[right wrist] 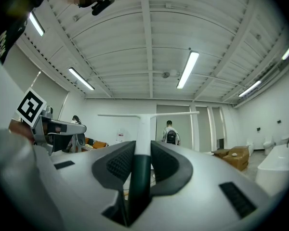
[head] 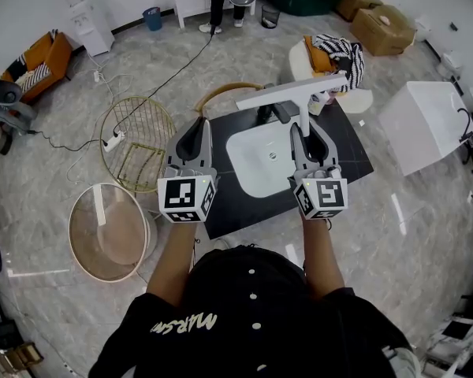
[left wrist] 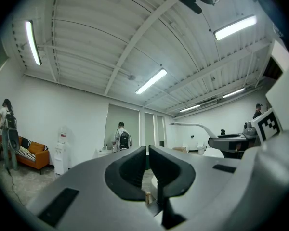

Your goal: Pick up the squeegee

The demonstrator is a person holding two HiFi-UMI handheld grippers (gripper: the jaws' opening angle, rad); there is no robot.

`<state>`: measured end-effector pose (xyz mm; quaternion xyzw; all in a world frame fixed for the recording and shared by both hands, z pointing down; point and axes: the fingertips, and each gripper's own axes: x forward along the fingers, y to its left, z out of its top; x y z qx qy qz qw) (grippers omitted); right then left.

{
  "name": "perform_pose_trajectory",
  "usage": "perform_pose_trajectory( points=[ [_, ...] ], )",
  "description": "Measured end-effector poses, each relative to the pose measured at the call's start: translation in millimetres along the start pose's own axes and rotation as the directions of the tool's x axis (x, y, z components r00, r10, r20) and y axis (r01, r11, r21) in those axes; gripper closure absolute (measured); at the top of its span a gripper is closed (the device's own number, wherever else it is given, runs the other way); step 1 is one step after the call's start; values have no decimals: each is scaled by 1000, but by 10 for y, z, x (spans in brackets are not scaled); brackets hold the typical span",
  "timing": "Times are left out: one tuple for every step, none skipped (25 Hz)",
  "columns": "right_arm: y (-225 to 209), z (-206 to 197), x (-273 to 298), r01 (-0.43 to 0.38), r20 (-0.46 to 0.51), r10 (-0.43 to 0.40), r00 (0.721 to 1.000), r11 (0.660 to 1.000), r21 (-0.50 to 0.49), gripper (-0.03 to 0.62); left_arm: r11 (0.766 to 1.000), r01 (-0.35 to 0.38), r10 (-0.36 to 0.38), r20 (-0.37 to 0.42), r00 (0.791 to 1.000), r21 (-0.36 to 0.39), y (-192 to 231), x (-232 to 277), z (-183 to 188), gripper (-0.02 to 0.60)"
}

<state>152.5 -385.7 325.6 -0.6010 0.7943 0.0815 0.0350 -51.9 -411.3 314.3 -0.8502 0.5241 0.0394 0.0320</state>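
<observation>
- Pictured: my right gripper [head: 309,132] is clamped on the squeegee [head: 293,94]. It holds the tool in the air above the black counter [head: 355,154], clear of every surface.
- In the right gripper view, both pads press the dark lower handle. The white shaft rises from them to a long crossbar set square across its top.
- My left gripper [head: 197,126] has its jaws drawn together on nothing. It sits beside the right one, apart from the squeegee.
- I judge the tool to be light and stiff, a plastic shaft carrying a wide, thin blade.
- That long bar gives it leverage, so it may swing or twist in the grip if I turn quickly.
- The smooth handle looks a little slippery. The dark section is the place to take hold, and the blade's edge, which is probably soft, should not be pinched.
- The white sink basin [head: 248,168], sunk in the counter, appears empty, with only its drain showing.
- The gold wire basket [head: 138,124] on the floor at left also looks empty.
- What is inside the cardboard boxes [head: 385,28] at the far side, I cannot tell.
</observation>
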Motion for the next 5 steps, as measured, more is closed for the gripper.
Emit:
perform_pose_trajectory(
  points=[
    [-1,6,4,0,0,0,1000,1000,-1,511,1000,0,0,1,1000,-1,2,0,5,557],
    [-2,12,7,0,-1,-1,1000,1000,-1,511,1000,0,0,1,1000,-2,3,0,10,558],
    [-1,18,9,1,0,-1,1000,1000,-1,511,1000,1,-1,2,1000,-2,5,-1,15,558],
    [2,24,11,1,1,-1,1000,1000,-1,511,1000,1,-1,2,1000,-1,7,-3,19,558],
    [6,31,13,1,2,-1,1000,1000,-1,511,1000,1,-1,2,1000,-1,10,-6,23,558]
  ],
)
